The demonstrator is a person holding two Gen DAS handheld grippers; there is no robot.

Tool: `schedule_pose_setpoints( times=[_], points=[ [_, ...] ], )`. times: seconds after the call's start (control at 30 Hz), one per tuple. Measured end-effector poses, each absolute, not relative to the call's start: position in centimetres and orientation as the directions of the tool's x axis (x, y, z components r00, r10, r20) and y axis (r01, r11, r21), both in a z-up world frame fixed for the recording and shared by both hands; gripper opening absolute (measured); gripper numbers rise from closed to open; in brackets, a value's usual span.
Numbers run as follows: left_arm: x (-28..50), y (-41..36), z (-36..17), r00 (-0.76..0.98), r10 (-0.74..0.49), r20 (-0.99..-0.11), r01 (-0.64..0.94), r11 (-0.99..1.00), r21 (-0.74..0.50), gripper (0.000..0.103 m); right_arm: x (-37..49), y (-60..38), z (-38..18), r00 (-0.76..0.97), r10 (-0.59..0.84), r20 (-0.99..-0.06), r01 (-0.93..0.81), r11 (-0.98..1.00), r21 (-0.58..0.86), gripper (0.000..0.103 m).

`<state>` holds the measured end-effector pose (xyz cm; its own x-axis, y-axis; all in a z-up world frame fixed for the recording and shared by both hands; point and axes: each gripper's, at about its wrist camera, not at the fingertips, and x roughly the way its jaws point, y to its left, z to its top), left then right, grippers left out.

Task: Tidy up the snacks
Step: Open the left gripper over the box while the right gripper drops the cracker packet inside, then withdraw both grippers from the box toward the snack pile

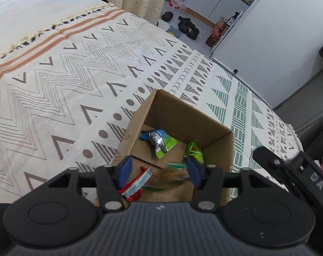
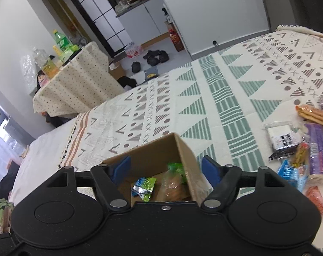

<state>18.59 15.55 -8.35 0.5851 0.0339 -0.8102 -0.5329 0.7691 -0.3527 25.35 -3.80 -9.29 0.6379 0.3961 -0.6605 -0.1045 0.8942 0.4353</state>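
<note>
Both grippers, left gripper (image 1: pixel 159 173) and right gripper (image 2: pixel 166 171), hang released over the square cardboard box (image 1: pixel 215 125) of crinkly foil packets (image 1: pixel 158 141)

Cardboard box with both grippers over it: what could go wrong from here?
1. The right gripper straddles the cardboard box wall with open jaws; moving it sideways could tip the box.
2. The left gripper sits low over the box; the red packet beside its pad could snag.
3. The snack pile lies loose on the patterned blanket.

Patterned bed cover (image 2: pixel 236 98): cardboard box (image 2: pixel 182 149), loose snack packets (image 2: pixel 315 149).
</note>
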Motion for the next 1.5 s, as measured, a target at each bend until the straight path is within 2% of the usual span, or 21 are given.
schedule_pose_setpoints(
  times=[0.07,0.3,0.6,0.77,0.93,1.5],
  points=[
    [18.3,15.2,-7.9,0.587,0.044,-0.808,-0.537,0.768,-0.349,0.072,25.0,-4.5,-8.9,0.642,0.394,-0.658,-0.103,0.895,0.435,0.074],
    [17.1,13.3,-6.1,0.564,0.099,-0.820,-0.554,0.781,-0.287,0.091,22.8,-7.1,-7.8,0.662,0.362,-0.656,-0.081,0.905,0.418,0.087],
    [15.3,9.7,-4.3,0.573,0.077,-0.816,-0.485,0.834,-0.262,0.093,20.5,-10.8,-5.7,0.690,0.351,-0.633,-0.074,0.904,0.420,0.094],
    [14.4,8.2,-3.4,0.576,0.070,-0.814,-0.473,0.841,-0.262,0.102,19.1,-12.7,-4.7,0.702,0.352,-0.619,-0.076,0.901,0.427,0.097],
    [13.2,7.0,-2.5,0.603,0.070,-0.795,-0.462,0.843,-0.277,0.103,18.0,-14.6,-3.9,0.715,0.335,-0.613,-0.064,0.906,0.419,0.103],
    [10.4,2.8,-0.5,0.648,0.043,-0.761,-0.411,0.861,-0.301,0.103,14.5,-20.5,-3.6,0.721,0.323,-0.614,-0.018,0.894,0.448,0.103]
  ],
)
